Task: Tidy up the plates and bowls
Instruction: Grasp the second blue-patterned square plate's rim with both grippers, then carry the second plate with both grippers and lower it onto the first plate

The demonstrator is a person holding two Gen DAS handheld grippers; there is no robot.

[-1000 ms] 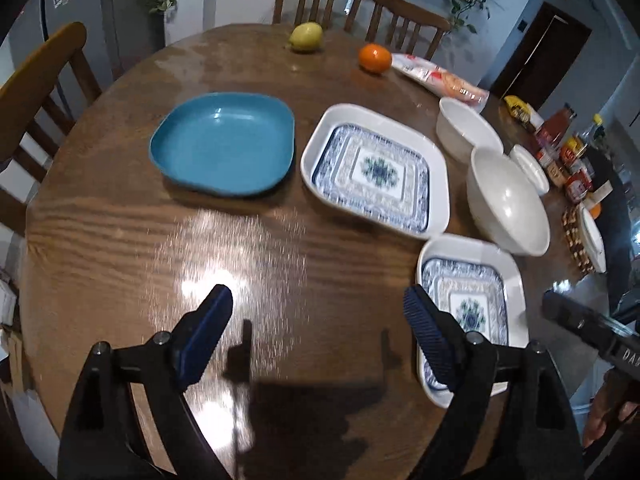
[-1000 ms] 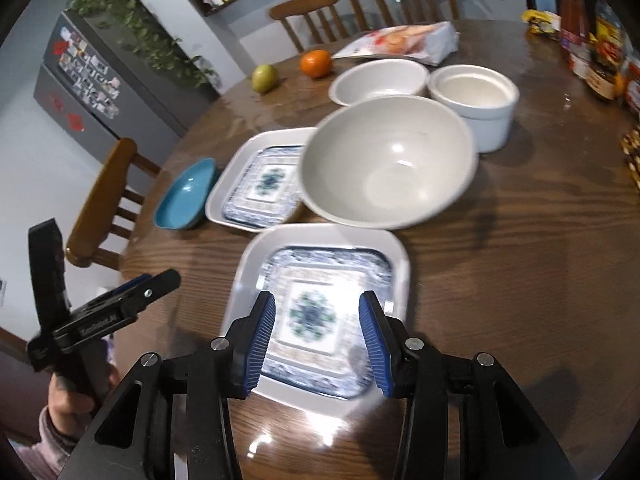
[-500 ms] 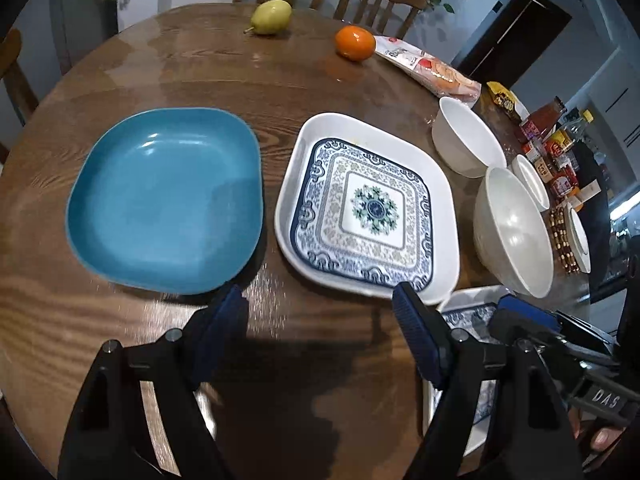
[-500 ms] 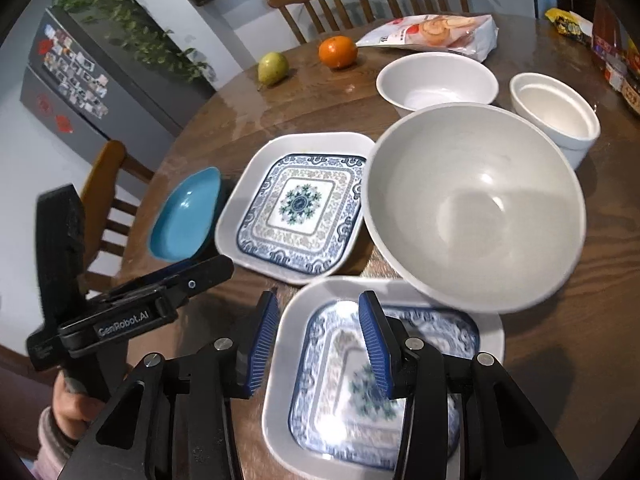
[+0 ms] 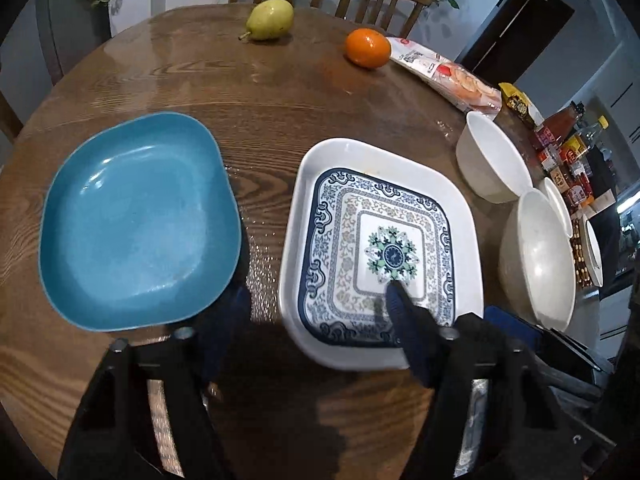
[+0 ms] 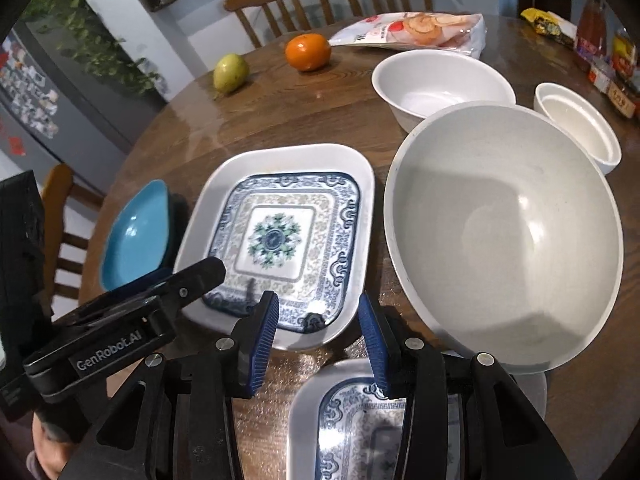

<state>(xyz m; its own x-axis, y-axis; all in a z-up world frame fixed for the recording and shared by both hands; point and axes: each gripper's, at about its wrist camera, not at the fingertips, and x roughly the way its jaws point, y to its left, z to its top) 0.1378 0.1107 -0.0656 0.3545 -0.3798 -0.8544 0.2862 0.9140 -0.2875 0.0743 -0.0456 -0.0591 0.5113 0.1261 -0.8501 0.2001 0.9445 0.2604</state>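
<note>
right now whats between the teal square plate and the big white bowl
In the left wrist view, the large blue-patterned white square plate lies between the teal square plate and the big white bowl.

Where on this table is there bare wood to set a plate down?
Bare wood lies between the pear, the orange and the blue plate. The bowl side is crowded: the large white bowl nearly meets the patterned plate.

"GenRobot.AI" stands in white letters on the left hand-held gripper (image 6: 188, 280)
</note>
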